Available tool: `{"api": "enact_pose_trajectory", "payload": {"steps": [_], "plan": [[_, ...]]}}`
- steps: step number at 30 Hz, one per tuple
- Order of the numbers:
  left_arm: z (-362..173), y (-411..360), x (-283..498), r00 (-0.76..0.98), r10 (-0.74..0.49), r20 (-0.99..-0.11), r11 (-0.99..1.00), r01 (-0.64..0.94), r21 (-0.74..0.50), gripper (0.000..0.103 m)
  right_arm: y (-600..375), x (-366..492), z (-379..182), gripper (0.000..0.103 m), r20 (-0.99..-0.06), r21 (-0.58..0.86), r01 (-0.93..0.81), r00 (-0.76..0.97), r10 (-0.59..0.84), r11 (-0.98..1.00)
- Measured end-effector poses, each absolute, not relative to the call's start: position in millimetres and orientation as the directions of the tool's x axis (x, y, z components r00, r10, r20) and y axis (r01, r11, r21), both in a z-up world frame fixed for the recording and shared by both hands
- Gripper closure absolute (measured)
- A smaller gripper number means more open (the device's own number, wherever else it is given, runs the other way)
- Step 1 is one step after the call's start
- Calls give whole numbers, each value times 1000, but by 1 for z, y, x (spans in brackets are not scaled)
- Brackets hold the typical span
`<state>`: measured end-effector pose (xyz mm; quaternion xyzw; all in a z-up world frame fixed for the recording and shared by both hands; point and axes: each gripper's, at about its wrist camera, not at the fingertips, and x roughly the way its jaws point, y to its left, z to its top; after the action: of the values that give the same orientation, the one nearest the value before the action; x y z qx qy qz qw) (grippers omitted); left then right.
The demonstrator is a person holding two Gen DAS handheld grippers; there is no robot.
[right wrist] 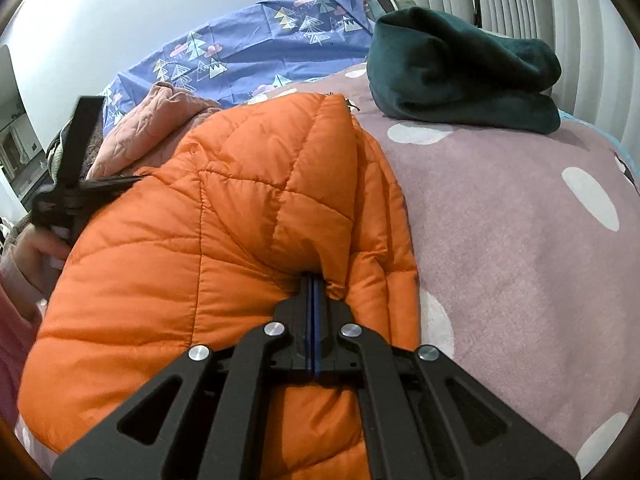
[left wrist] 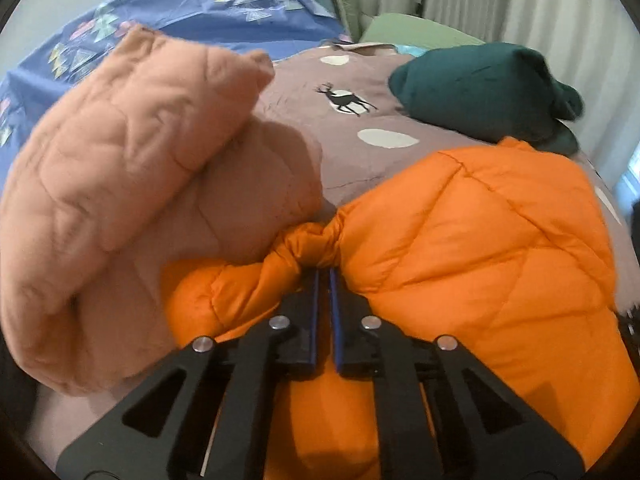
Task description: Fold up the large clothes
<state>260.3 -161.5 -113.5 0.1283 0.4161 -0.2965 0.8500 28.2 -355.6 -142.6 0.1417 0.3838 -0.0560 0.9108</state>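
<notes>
Your bright orange quilted puffer jacket (right wrist: pixel 224 232) lies puffy and slippery on the near side of the mauve spotted bed (right wrist: pixel 520 220). Both the left gripper (left wrist: pixel 324 276) and right gripper (right wrist: pixel 314 280) have jaws pinched on its bunched edge; lift evenly, keeping tension so the padded fabric folds flat.

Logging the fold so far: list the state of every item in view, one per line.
Orange puffer jacket: bunched, pinched by both tongs.
Left tongs: shut on the jacket.
Right tongs: shut on the jacket.
Peach quilted garment: folded, on the bed.
Dark green garment: folded, on the bed.
</notes>
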Motion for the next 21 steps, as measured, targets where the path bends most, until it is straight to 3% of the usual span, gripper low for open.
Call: {"api": "enact_pose_trajectory", "payload": {"steps": [5, 7, 10, 14, 17, 19, 20, 21], "plan": [[-94, -163, 246, 521, -353, -777, 774, 630, 70, 99, -355, 32, -120, 101, -741, 169, 148, 671, 27, 974], [-77, -158, 237, 532, -370, -761, 763, 642, 78, 94, -359, 34, -98, 96, -742, 183, 141, 669, 43, 973], [-50, -154, 219, 541, -440, -717, 731, 680, 64, 75, -357, 35, -49, 79, -670, 163, 94, 742, 40, 982], [-18, -166, 196, 534, -513, -673, 685, 727, 55, 71, -344, 64, -18, 79, -632, 113, 27, 773, 51, 993], [-26, -191, 192, 508, -509, -695, 668, 742, 54, 68, -340, 104, -28, 79, -659, 135, -2, 747, 92, 991], [-51, -207, 203, 488, -465, -739, 682, 730, 53, 67, -348, 135, -66, 81, -732, 51, 99, 681, -31, 994], [-63, -211, 207, 489, -456, -744, 687, 724, 54, 67, -357, 142, -85, 88, -757, 40, 146, 650, -66, 988], [-75, -212, 211, 480, -463, -745, 694, 720, 32, 67, -372, 146, -110, 89, -775, 96, 180, 630, -40, 979]]}}
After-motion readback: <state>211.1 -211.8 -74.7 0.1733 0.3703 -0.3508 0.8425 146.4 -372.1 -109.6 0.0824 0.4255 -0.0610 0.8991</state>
